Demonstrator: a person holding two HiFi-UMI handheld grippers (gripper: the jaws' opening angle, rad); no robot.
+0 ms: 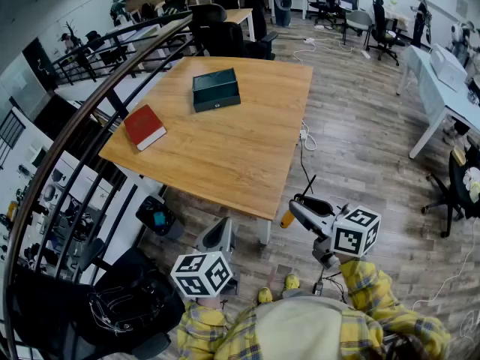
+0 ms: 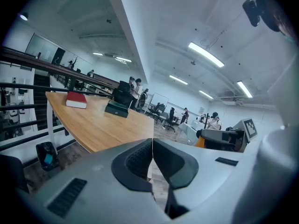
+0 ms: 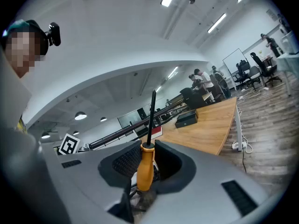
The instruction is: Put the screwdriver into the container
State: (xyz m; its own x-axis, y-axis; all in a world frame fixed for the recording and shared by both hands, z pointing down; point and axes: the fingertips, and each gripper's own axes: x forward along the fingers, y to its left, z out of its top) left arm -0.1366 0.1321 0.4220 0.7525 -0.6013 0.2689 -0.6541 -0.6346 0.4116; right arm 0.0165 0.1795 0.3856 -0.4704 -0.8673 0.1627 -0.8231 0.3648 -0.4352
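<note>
The screwdriver [image 3: 145, 168] has an orange handle and a black shaft that points up and forward. My right gripper [image 3: 148, 154] is shut on its handle. In the head view this gripper [image 1: 300, 205] hovers off the near right corner of the wooden table [image 1: 240, 156], with the orange handle end [image 1: 287, 219] sticking out toward the table. The container, a dark green box [image 1: 216, 90], lies closed on the far part of the table and also shows as a box [image 3: 186, 119] and a box [image 2: 117, 108] in the gripper views. My left gripper [image 2: 152, 146] is shut and holds nothing, low near the table's front edge [image 1: 217, 237].
A red book [image 1: 145, 126] lies at the table's left edge. A dark curved railing [image 1: 90, 111] runs along the left. A black bag [image 1: 124, 302] sits on the floor near my left side. Cables and a power strip [image 1: 304, 135] lie right of the table. White desks [image 1: 442, 88] and office chairs [image 1: 382, 28] stand beyond.
</note>
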